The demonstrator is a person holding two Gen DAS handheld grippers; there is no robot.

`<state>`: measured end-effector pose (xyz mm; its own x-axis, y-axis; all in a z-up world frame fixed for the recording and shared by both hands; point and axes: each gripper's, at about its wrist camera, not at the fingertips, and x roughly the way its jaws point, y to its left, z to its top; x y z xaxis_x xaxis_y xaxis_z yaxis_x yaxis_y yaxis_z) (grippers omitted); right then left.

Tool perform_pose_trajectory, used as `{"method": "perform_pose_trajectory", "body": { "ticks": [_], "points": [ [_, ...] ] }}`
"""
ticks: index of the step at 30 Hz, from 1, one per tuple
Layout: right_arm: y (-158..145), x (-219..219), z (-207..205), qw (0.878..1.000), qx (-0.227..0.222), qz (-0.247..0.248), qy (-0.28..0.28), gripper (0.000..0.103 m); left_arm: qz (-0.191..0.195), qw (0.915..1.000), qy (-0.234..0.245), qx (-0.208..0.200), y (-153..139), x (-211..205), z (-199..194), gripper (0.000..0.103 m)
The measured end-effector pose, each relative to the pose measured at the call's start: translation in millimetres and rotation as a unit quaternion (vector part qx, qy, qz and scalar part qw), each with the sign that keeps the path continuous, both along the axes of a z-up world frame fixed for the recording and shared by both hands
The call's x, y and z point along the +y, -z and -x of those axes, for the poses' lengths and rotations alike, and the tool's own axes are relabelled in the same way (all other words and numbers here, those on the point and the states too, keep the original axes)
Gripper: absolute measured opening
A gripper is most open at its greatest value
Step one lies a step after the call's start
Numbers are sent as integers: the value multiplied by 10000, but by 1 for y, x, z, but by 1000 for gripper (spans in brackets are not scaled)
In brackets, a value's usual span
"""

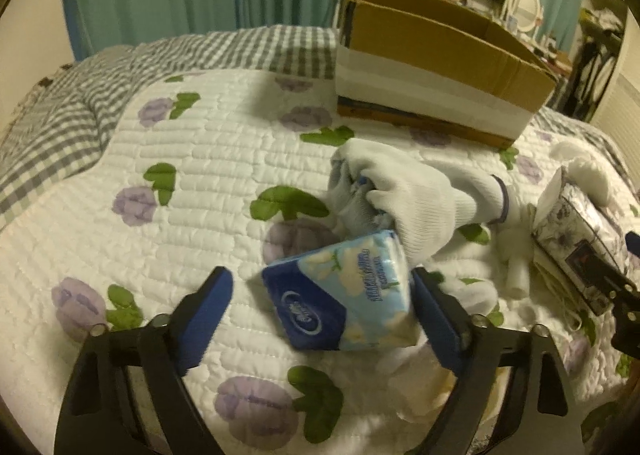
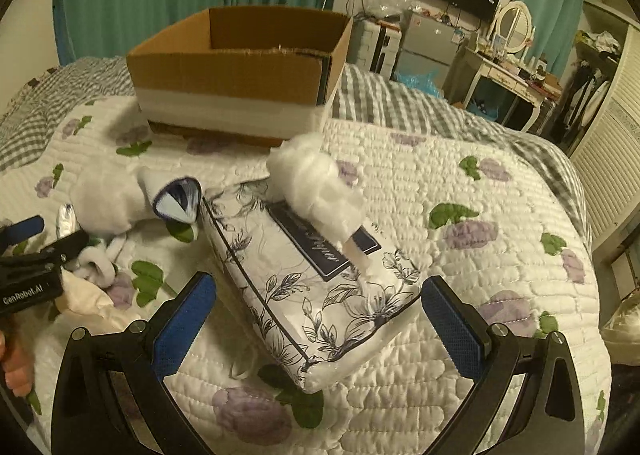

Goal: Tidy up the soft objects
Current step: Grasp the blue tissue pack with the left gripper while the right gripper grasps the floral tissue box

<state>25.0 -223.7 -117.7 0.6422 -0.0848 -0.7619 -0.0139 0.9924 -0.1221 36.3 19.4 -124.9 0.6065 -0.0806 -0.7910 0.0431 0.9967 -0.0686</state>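
Observation:
A blue tissue pack lies tilted on the flowered quilt between the jaws of my left gripper. The right pad sits against the pack and the left pad stands clear of it, so the gripper is open. A loose white glove lies just behind the pack. My right gripper is open astride a floral tissue pack, pads apart from its sides. A wad of white cotton rests on that pack. The glove shows its empty cuff to the left.
An open cardboard box stands at the back of the bed on a grey checked blanket. Small white cloths lie by the left gripper. A dressing table and a louvred door stand right of the bed.

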Motion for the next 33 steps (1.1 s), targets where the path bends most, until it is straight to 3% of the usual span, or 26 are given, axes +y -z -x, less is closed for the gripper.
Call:
{"method": "perform_pose_trajectory", "body": {
  "ticks": [7,9,12,19,28,33],
  "points": [
    [3,2,1,9999,72,-22,-102,100,108,9998,163,-33,-5,-3,4,46],
    [3,2,2,9999,66,-16,-98,77,35,9996,257,-96,-7,-6,5,37],
    [3,4,4,9998,58,-39,-179,64,-17,9993,313,-220,-11,-8,10,30],
    [-9,8,13,9991,-194,-167,-343,35,15,9989,261,-394,-27,1,19,23],
    [-43,14,38,9947,-732,-453,-558,23,15,9964,213,-822,-61,14,42,23],
    [-74,16,57,9905,-1145,-487,-589,8,57,9926,247,-1185,-90,15,56,23]
  ]
}}
